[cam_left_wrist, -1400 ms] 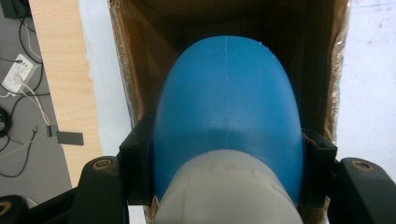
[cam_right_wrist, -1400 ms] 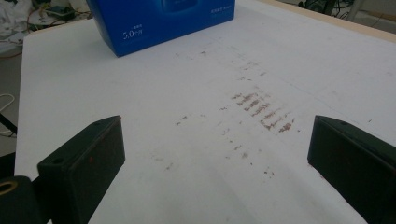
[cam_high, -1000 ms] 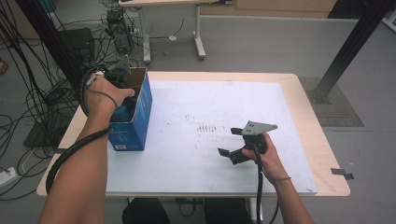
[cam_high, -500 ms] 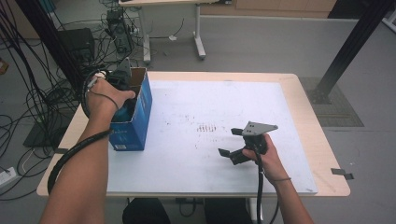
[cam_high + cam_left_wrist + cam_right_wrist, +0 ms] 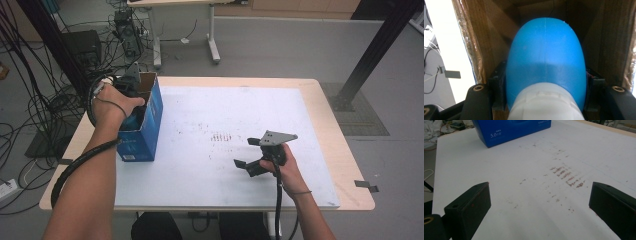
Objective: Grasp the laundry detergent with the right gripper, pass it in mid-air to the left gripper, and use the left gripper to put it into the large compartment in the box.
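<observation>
Here, at a pale wooden table [image 5: 345,165] covered by a white, stain-speckled sheet [image 5: 240,105], a person works with a handheld two-jaw gripper in each hand. The left gripper [image 5: 131,87] reaches down into an open blue cardboard box [image 5: 150,120] that stands upright near the table's left edge. In the left gripper view, its black jaws are clamped on either side of a rounded blue plastic bottle with a white ribbed cap [image 5: 545,67], the pads pressing its flanks. The bottle sits inside the box, framed by the brown inner walls, its cap end toward the camera and its domed blue end pointing deeper in. The person's left hand [image 5: 112,107] wraps the gripper body at the box's top opening.

The right gripper [image 5: 250,155] rests low over the sheet toward the table's front right, well apart from the box, held in the right hand [image 5: 282,167] with a grey three-cornered plate on top. In the right gripper view its jaws stand wide apart with only the sheet between them; a patch of reddish-brown smears [image 5: 566,176] lies ahead on the sheet, and the blue box [image 5: 511,130] stands beyond.
</observation>
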`<state>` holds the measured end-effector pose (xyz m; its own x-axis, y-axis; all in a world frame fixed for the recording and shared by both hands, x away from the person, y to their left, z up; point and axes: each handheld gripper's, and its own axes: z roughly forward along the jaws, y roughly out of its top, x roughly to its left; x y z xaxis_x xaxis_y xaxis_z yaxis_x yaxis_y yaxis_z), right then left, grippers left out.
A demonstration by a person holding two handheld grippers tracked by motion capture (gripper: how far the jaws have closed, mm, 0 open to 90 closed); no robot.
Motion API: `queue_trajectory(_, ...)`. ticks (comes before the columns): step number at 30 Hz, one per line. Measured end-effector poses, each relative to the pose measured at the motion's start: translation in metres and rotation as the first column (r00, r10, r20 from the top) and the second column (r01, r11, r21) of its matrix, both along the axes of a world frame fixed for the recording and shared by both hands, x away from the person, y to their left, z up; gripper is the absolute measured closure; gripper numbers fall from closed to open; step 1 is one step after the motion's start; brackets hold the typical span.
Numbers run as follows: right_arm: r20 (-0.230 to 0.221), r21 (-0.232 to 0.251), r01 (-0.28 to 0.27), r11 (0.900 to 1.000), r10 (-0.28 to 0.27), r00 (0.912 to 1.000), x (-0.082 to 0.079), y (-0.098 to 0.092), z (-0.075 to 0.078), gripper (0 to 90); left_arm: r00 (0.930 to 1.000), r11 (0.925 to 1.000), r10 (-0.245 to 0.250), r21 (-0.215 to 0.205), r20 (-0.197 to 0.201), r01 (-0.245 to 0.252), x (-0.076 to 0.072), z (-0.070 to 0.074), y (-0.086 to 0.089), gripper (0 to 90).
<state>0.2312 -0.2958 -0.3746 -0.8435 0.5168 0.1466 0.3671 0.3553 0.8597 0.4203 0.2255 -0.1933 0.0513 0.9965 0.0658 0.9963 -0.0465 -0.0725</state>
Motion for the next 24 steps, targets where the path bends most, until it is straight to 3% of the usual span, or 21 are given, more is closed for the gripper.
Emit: queue_trajectory(24,0.004,0.006,-0.001,1.000,0.001,1.0000,0.0017,0.0001,0.0003,3.8,1.0000,1.0000,-0.004,0.005,-0.003,0.004,0.0009,-0.0001,-0.0026,37.8)
